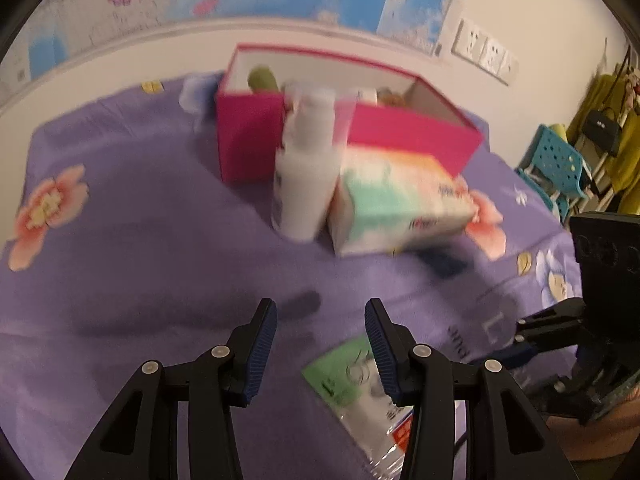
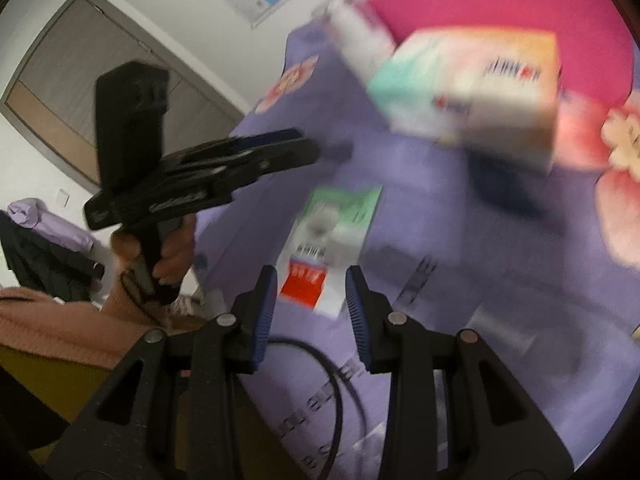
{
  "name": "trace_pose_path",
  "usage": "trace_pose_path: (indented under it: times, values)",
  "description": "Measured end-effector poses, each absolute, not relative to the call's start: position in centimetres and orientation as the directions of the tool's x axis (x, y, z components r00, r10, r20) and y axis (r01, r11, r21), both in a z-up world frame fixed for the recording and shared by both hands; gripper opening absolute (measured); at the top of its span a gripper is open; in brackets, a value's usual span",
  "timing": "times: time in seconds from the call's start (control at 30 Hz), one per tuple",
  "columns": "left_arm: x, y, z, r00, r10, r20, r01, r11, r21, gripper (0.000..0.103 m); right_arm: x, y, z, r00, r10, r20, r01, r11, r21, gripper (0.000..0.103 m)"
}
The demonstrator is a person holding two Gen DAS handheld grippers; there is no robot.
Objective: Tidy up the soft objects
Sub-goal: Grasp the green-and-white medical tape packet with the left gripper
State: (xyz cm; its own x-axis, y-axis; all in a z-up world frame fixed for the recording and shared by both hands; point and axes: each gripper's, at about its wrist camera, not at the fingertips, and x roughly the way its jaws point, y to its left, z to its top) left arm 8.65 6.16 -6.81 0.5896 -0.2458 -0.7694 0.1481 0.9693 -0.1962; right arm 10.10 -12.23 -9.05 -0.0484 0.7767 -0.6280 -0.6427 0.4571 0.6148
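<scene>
We hold the left gripper (image 1: 320,312) and right gripper (image 2: 311,280) above the purple bedspread (image 1: 140,240), each with jaws partly apart and nothing between them. A flat packet (image 2: 332,236) lies just ahead of both. The tissue pack (image 1: 400,204) rests beside a white bottle (image 1: 304,176), before the pink box (image 1: 400,132).

Purple floral bedsheet (image 1: 140,248) under pink box (image 1: 248,136), bottle (image 1: 304,184), tissue pack (image 1: 400,208), sachet (image 1: 352,380).
</scene>
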Motion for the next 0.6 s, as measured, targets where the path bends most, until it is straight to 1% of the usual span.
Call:
trace_pose_path:
  times: [0.1, 0.3, 0.47, 0.6]
  values:
    - [8.6, 6.0, -7.7, 0.566, -0.263, -0.782, 0.159, 0.965, -0.209, 0.043, 9.1, -11.8, -9.8, -0.103, 0.763, -0.638, -0.636, 0.443, 0.632, 0.037]
    - [8.5, 6.1, -8.5, 0.532, -0.311, -0.787, 0.184, 0.95, -0.251, 0.042, 7.1, -10.5, -10.9, -0.195, 0.759, -0.621, -0.619, 0.396, 0.678, 0.038]
    - [8.1, 5.8, -8.8, 0.5, -0.358, -0.788, 0.214, 0.933, -0.288, 0.041, 7.6, -10.1, -10.3, -0.135, 0.779, -0.612, -0.605, 0.424, 0.674, 0.037]
    - [7.8, 5.8, -8.9, 0.498, -0.361, -0.789, 0.201, 0.932, -0.3, 0.042, 9.0, -10.6, -10.4, -0.081, 0.796, -0.599, -0.574, 0.455, 0.681, 0.037]
